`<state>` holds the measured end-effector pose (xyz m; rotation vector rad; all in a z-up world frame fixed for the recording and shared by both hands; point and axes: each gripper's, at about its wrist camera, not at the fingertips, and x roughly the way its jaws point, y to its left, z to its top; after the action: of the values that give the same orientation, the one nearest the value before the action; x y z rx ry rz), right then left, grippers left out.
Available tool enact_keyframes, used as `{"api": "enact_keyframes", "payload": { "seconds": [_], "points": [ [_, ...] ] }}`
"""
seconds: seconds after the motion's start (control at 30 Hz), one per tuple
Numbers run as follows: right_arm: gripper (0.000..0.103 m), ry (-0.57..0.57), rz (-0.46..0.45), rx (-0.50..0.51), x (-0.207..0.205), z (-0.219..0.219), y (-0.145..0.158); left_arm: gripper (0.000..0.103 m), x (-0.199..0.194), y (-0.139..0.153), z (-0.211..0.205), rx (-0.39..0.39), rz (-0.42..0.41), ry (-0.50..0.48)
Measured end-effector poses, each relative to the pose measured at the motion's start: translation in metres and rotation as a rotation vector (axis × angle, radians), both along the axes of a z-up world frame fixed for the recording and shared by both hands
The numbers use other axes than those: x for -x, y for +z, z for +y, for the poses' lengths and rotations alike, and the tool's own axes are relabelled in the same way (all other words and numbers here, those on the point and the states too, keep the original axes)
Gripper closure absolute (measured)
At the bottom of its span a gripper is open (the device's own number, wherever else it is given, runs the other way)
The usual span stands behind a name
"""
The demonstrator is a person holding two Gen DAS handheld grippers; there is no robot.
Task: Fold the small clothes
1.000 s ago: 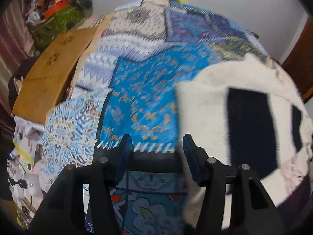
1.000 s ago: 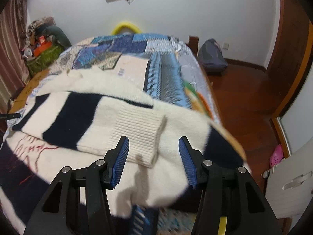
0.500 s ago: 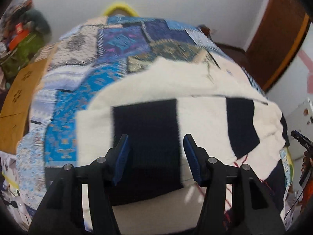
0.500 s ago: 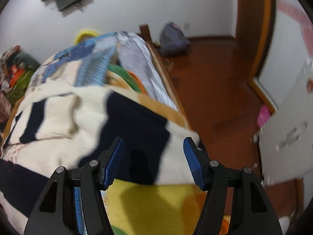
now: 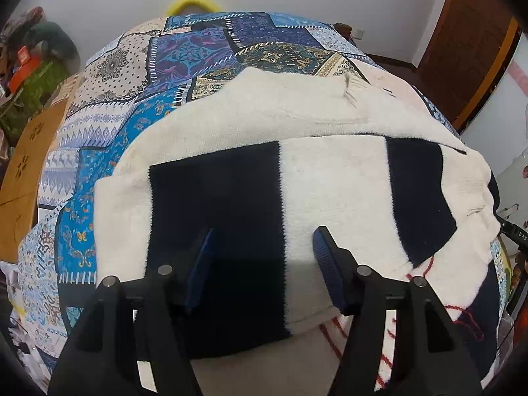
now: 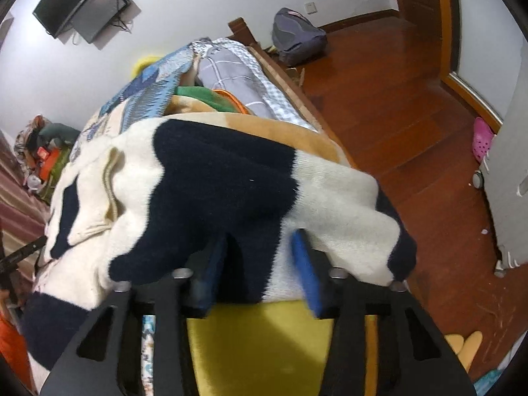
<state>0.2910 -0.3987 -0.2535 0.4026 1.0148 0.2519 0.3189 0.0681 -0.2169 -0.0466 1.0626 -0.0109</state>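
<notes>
- The left tool (image 5: 260,264) has its blue-padded jaws spread wide, with nothing between them; it hangs over a folded sleeve of the sweater (image 5: 297,178), above the seam where a navy band meets a cream one.
- The right tool (image 6: 257,264) also has its jaws apart, and the sweater's (image 6: 224,178) navy-and-cream edge drapes over the fingertips (image 6: 305,264); the cloth hides the tips, so I cannot tell whether they pinch anything.
- The sweater lies spread across the near half of the bed (image 5: 109,151), its sleeve folded flat over the body, with red stitching (image 5: 462,316) showing on the lower right part.
- Under it lies a blue patchwork quilt (image 5: 204,49), running to the far edge of the bed.
- At the right edge of the bed a tan blanket (image 6: 283,132) and a yellow cover (image 6: 257,346) show beneath the sweater.
- Beyond that edge is a wooden floor (image 6: 396,99), with a grey backpack (image 6: 297,39) by the wall.
</notes>
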Motion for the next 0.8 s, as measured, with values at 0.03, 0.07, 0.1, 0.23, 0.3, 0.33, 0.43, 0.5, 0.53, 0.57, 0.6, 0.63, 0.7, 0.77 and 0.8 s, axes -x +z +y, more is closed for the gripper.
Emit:
{"api": "enact_keyframes", "payload": {
  "seconds": [0.03, 0.07, 0.1, 0.23, 0.3, 0.33, 0.43, 0.5, 0.53, 0.57, 0.6, 0.63, 0.7, 0.77, 0.8],
  "points": [
    [0.083, 0.005, -0.005, 0.005, 0.001, 0.002, 0.003, 0.042, 0.001, 0.000, 0.000, 0.001, -0.001, 0.002],
    [0.089, 0.008, -0.014, 0.009, -0.001, 0.003, 0.004, 0.042, 0.001, 0.001, 0.000, 0.002, -0.002, 0.003],
    [0.091, 0.011, -0.024, 0.029, 0.000, 0.005, 0.008, 0.042, 0.003, 0.001, -0.001, 0.001, -0.002, 0.003],
    [0.095, -0.006, -0.078, 0.062, 0.003, 0.002, 0.028, 0.042, 0.012, 0.010, 0.001, -0.002, -0.021, 0.001],
    [0.095, -0.013, -0.128, 0.078, 0.004, 0.003, 0.047, 0.042, 0.018, 0.017, 0.005, 0.004, -0.037, 0.002],
    [0.095, -0.009, -0.156, 0.071, 0.002, 0.004, 0.057, 0.042, 0.021, 0.019, 0.008, 0.004, -0.045, 0.003],
    [0.095, 0.018, -0.242, 0.078, 0.001, 0.015, 0.097, 0.042, 0.031, 0.027, 0.017, -0.020, -0.064, 0.015],
    [0.095, 0.056, -0.279, 0.105, 0.000, 0.031, 0.121, 0.042, 0.037, 0.030, 0.022, -0.014, -0.075, 0.023],
    [0.095, 0.082, -0.305, 0.112, -0.001, 0.044, 0.132, 0.042, 0.040, 0.032, 0.026, -0.004, -0.079, 0.028],
    [0.095, 0.102, -0.325, 0.118, -0.003, 0.055, 0.139, 0.042, 0.044, 0.034, 0.030, 0.008, -0.084, 0.034],
    [0.095, 0.131, -0.349, 0.123, -0.004, 0.069, 0.147, 0.042, 0.048, 0.035, 0.034, 0.015, -0.089, 0.038],
    [0.095, 0.173, -0.368, 0.123, -0.007, 0.089, 0.154, 0.042, 0.050, 0.036, 0.036, 0.016, -0.093, 0.040],
    [0.095, 0.243, -0.387, 0.120, -0.009, 0.121, 0.158, 0.042, 0.056, 0.039, 0.040, 0.007, -0.102, 0.046],
    [0.095, 0.322, -0.391, 0.136, -0.006, 0.158, 0.153, 0.042, 0.061, 0.041, 0.043, -0.008, -0.107, 0.050],
    [0.095, 0.365, -0.379, 0.140, -0.006, 0.180, 0.145, 0.042, 0.063, 0.042, 0.044, -0.013, -0.109, 0.051]
  ]
}}
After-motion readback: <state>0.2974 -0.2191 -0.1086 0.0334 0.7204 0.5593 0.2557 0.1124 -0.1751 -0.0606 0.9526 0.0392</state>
